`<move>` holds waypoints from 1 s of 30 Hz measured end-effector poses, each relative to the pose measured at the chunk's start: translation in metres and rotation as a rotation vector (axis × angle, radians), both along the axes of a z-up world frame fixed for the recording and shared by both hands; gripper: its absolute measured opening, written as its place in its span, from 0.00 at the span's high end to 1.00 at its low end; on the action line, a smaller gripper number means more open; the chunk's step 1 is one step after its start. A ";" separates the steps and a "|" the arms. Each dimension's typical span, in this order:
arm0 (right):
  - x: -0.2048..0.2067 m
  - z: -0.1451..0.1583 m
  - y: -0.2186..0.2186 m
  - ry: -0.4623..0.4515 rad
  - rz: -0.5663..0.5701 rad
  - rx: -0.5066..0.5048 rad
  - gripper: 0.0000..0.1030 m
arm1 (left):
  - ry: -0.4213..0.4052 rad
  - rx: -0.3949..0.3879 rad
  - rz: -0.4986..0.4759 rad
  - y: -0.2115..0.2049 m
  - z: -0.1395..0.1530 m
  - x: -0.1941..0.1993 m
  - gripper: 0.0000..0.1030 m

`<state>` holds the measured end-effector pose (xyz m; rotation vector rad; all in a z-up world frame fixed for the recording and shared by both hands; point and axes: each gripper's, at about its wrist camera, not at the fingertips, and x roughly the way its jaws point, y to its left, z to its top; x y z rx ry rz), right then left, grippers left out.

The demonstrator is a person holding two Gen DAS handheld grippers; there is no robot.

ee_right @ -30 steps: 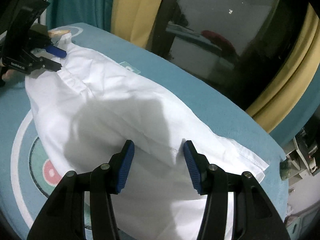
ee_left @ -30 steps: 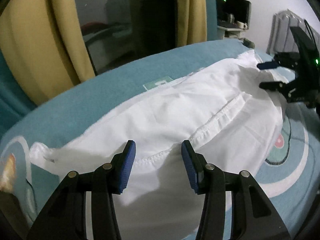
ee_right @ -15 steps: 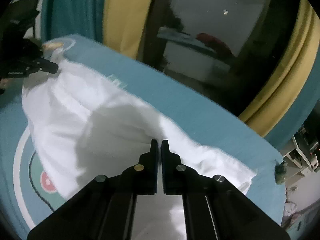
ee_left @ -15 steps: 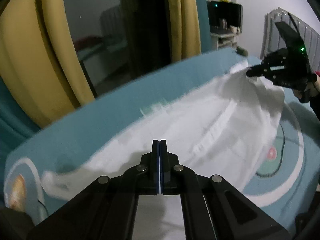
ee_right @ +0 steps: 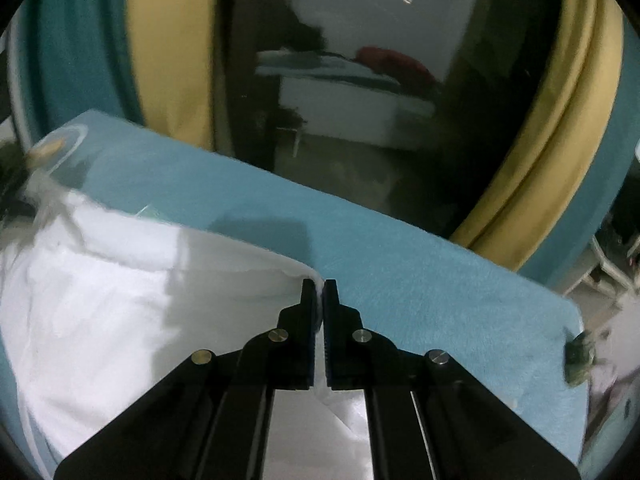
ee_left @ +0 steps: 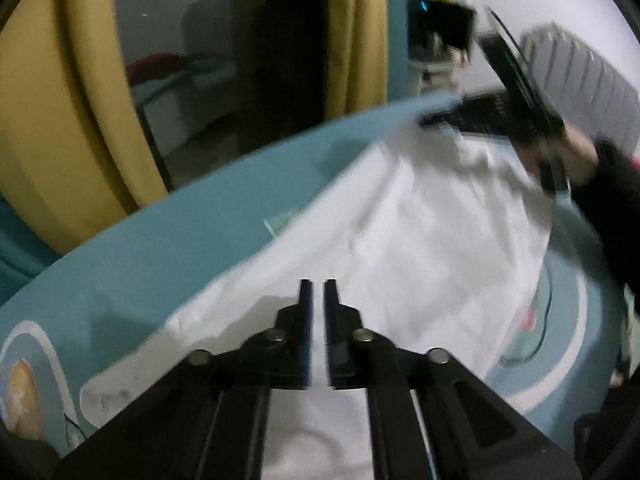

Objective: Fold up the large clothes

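I find the white garment (ee_right: 100, 300) on the teal bed (ee_right: 400, 272), soft and limp, right gripper (ee_right: 319, 285) pinching its far hem, left gripper (ee_left: 319, 285) jaws just eased narrowly apart over cloth.

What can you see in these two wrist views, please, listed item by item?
White garment: one, white, spread over the blue surface, one edge pinched up.
Padded surface: one, teal blue with a round printed pattern, under the garment.
Curtains: yellow and teal, beside the dark window.
Window: one, dark, reflecting the room, behind the surface.
Radiator: one, white, far right in the left wrist view.
Left gripper: black with blue pads; jaws slightly apart after reopening a little, white cloth showing between them.
Right gripper: black with blue pads, shut on the garment's edge.
Hand: one, dark sleeve, holding the right gripper.
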<state>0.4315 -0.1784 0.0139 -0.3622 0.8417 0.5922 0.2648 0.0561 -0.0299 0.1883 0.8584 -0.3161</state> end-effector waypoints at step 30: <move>-0.083 -0.022 -0.136 0.161 -0.344 0.049 0.39 | 0.019 -0.048 0.451 0.099 0.010 -0.017 0.54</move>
